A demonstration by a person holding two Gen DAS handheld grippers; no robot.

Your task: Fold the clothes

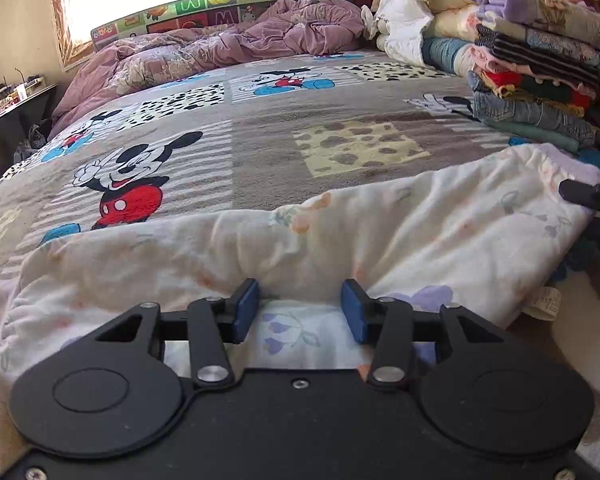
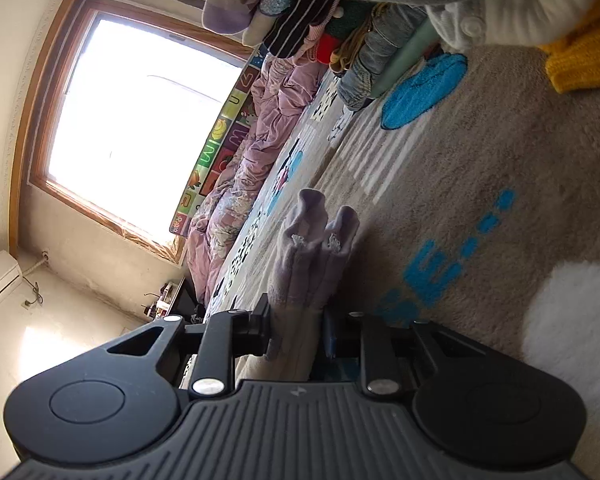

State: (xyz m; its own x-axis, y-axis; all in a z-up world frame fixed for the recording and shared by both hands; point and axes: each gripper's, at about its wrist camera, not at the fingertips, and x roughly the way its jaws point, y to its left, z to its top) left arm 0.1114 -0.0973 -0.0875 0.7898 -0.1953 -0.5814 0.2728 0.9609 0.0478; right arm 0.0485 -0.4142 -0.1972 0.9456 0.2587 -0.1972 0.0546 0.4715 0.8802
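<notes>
The left claw [image 1: 300, 310] hovers spread wide over the near edge of a white floral garment [image 1: 300, 236], which lies folded across the cartoon-mouse blanket [image 1: 236, 144] on the bed. Farther right, a stack of folded clothes [image 1: 540, 72] stands at the blanket's edge. At the garment's right end, the right claw [image 2: 296, 332] is turned sideways and pinches its bunched lilac trim [image 2: 312, 248].
</notes>
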